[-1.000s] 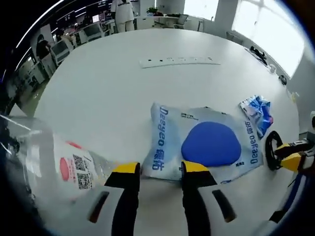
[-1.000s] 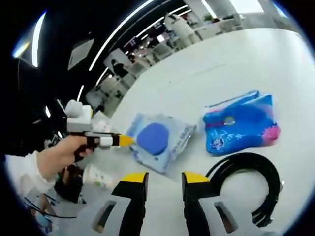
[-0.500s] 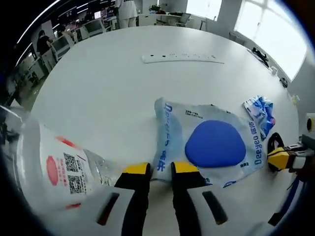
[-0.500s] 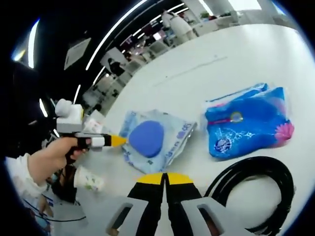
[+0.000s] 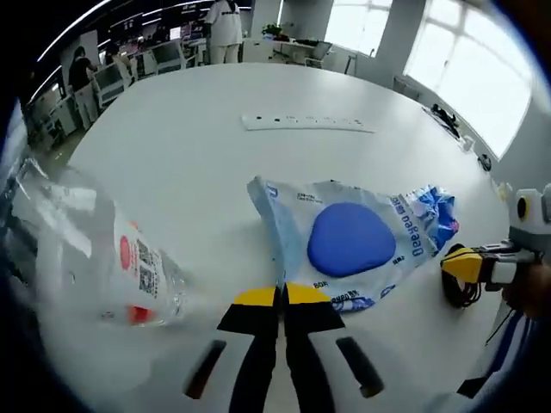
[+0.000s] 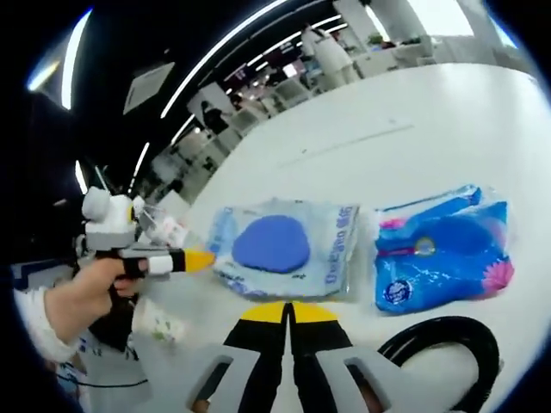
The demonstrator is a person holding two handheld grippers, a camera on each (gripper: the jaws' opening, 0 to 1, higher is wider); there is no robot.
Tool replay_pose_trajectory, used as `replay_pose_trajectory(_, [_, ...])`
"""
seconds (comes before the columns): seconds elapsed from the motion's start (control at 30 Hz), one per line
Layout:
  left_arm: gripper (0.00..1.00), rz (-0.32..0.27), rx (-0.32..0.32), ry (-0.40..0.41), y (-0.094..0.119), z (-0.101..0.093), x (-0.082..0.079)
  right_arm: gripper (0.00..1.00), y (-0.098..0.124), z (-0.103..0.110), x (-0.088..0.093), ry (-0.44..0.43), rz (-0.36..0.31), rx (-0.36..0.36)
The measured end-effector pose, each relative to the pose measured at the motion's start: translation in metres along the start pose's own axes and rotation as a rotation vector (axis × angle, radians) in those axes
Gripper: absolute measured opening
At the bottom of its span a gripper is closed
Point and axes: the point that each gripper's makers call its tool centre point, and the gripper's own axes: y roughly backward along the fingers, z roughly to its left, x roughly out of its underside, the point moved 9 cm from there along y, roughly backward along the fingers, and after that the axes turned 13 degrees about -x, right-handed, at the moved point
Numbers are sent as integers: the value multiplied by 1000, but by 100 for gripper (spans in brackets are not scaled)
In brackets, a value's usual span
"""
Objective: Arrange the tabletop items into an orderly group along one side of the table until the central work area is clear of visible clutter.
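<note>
Left gripper (image 5: 281,295) pinches the pale packet (image 5: 344,245); right gripper (image 6: 289,311) closed beside black cable (image 6: 448,344).

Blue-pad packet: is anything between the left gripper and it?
Nothing visible. The left gripper is shut on the near edge of the blue-pad packet. A clear bottle lies off to one side, apart from it.
</note>
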Motion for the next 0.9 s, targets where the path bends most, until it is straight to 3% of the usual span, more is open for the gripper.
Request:
replay_pose_trajectory(0.07, [0,7,6,-3,-1,1,2,0,3,-6,-2,5,-32,38])
replay_pose_trajectory(0.13, [0,13,6,-24,-2,2,4,0,5,-11,-4,101,7,93])
replay_pose_trajectory(0.17, [0,14,5,-26,-2,3,5,8,5,-12,-5,128,19,103])
replay_pose_trajectory(0.2, [0,13,6,-32,-1,4,5,23,2,-12,-7,153,22,104])
replay_pose_trajectory(0.23, [0,16,7,-40,-1,4,6,32,-1,-10,-7,135,23,98])
replay_pose_trajectory(0.27, [0,21,9,-49,-1,5,8,35,-3,-11,-7,128,35,89])
replay_pose_trajectory(0.4, [0,40,27,-50,-1,4,13,22,-13,-20,-7,77,51,104])
replay_pose_trajectory(0.5, [0,45,30,-101,1,3,18,28,-18,-22,-11,50,11,129])
replay_pose_trajectory(0.6, [0,50,32,-109,1,4,20,28,-23,-24,-12,41,19,153])
replay_pose_trajectory(0.63, [0,54,35,-106,1,4,21,24,-26,-25,-11,40,22,154])
replay_pose_trajectory(0.67, [0,57,37,-105,0,4,22,8,-27,-25,-11,44,29,152])
replay_pose_trajectory(0.7, [0,62,35,-110,1,4,22,0,-25,-26,-12,51,23,174])
replay_pose_trajectory(0.8, [0,62,38,-114,4,2,23,0,-24,-24,-17,45,-12,157])
replay_pose_trajectory(0.9, [0,41,33,-112,9,1,21,0,-16,-16,-20,104,-16,147])
